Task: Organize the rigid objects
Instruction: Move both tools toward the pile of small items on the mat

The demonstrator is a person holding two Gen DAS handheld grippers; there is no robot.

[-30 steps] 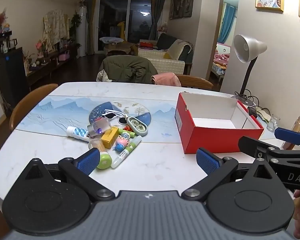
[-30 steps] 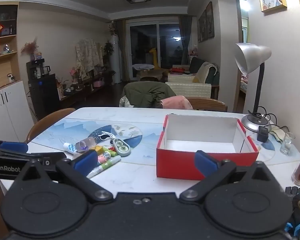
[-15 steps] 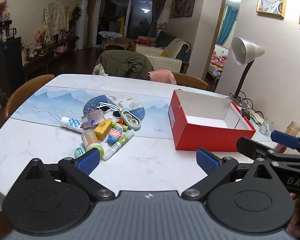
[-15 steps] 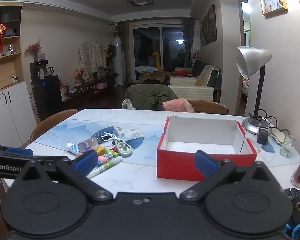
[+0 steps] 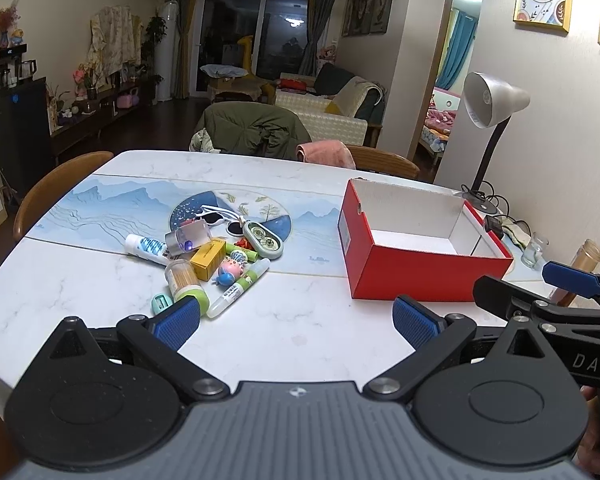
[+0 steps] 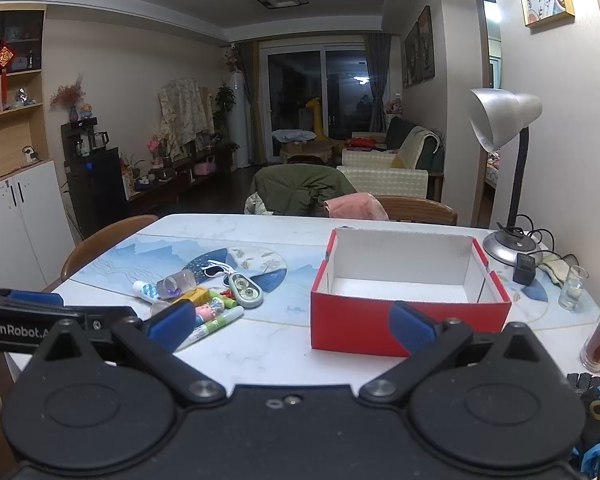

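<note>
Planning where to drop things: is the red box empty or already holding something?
Empty. The red box is open-topped, and both views show only its bare white floor and walls; the small items lie piled on the table beside it.

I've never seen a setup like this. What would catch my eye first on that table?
Probably the red box, open and empty with a white inside, on the right half of the white table. Left of it lies a bright heap of small things, among them a yellow carton and a white tube. A silver desk lamp stands behind the box.
</note>
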